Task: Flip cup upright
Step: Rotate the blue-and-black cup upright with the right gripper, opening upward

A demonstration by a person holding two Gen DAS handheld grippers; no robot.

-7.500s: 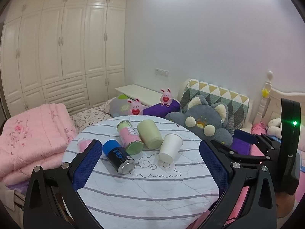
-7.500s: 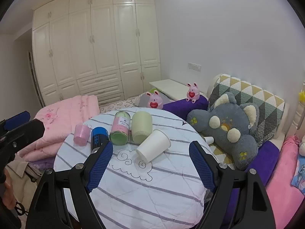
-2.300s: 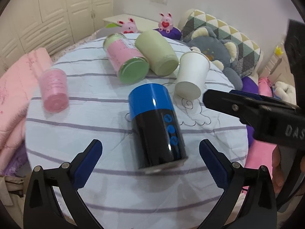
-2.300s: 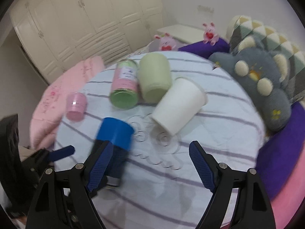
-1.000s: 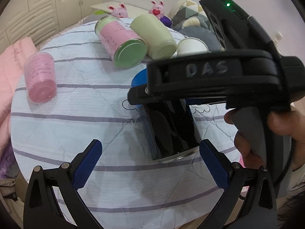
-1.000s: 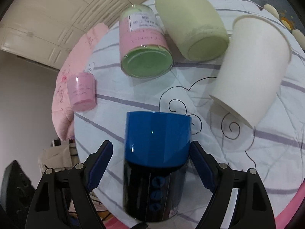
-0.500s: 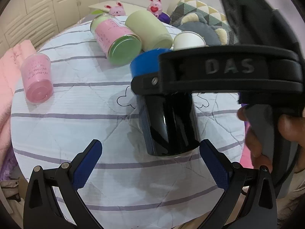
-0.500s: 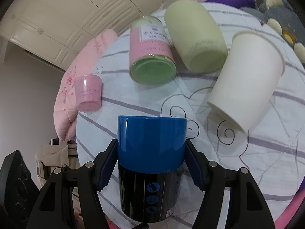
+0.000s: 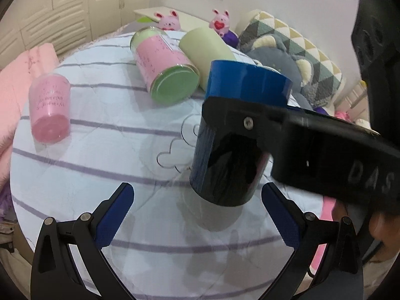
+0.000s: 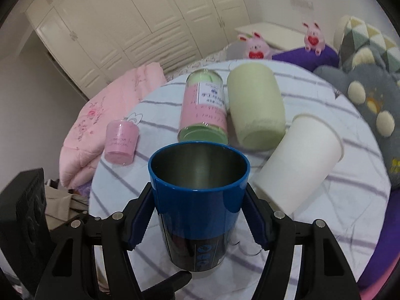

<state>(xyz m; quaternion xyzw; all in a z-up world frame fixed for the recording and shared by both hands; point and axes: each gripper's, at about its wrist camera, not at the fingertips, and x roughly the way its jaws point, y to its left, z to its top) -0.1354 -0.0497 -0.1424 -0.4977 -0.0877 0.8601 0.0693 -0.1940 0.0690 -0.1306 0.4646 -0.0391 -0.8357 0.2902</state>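
Observation:
The blue-and-black metal cup (image 10: 198, 207) is held nearly upright, mouth up, its steel inside showing. My right gripper (image 10: 198, 215) is shut on the blue-and-black cup just below its blue rim band. In the left wrist view the cup (image 9: 232, 150) is tilted a little, its base close to the striped tablecloth (image 9: 100, 150), with the right gripper's black arm across it. My left gripper (image 9: 197, 212) is open and empty, just in front of the cup.
On the round table lie a small pink cup (image 10: 121, 140), a pink-labelled jar with a green lid (image 10: 203, 110), a pale green cup (image 10: 255, 110) and a white paper cup (image 10: 297, 165). A grey plush toy (image 10: 370, 92) and a pink quilt (image 10: 105, 117) flank the table.
My right gripper closed on the lying blue-and-black cup, lifted it and turned it from lying on its side to nearly upright. My left gripper stayed open and kept its place.

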